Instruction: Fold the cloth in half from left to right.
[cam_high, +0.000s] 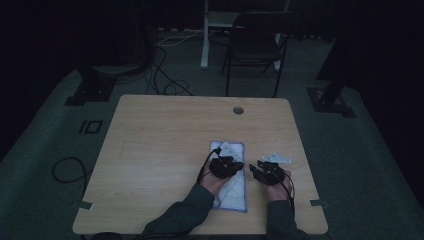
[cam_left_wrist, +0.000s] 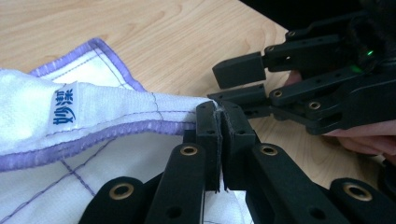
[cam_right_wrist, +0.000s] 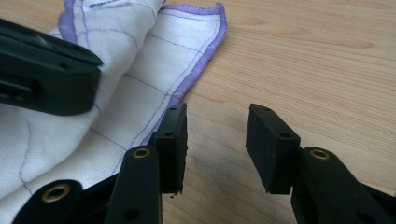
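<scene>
While my left gripper (cam_left_wrist: 219, 140) is clamped on the corner of the cloth (cam_left_wrist: 93, 112) lifted over its flat half on the table (cam_high: 160, 140), my right gripper (cam_right_wrist: 217, 140) waits with jaws apart beside the hem; fold looks partway, laying down remains.

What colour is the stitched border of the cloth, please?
Purple, on a white cloth; clearest in the left gripper view.

The counter (cam_high: 160, 150) is bare wood on its whole left half and along the far edge. Near the right front corner the cloth (cam_high: 232, 187) and both grippers, left (cam_high: 226, 165) and right (cam_high: 264, 170), crowd closely together.
</scene>
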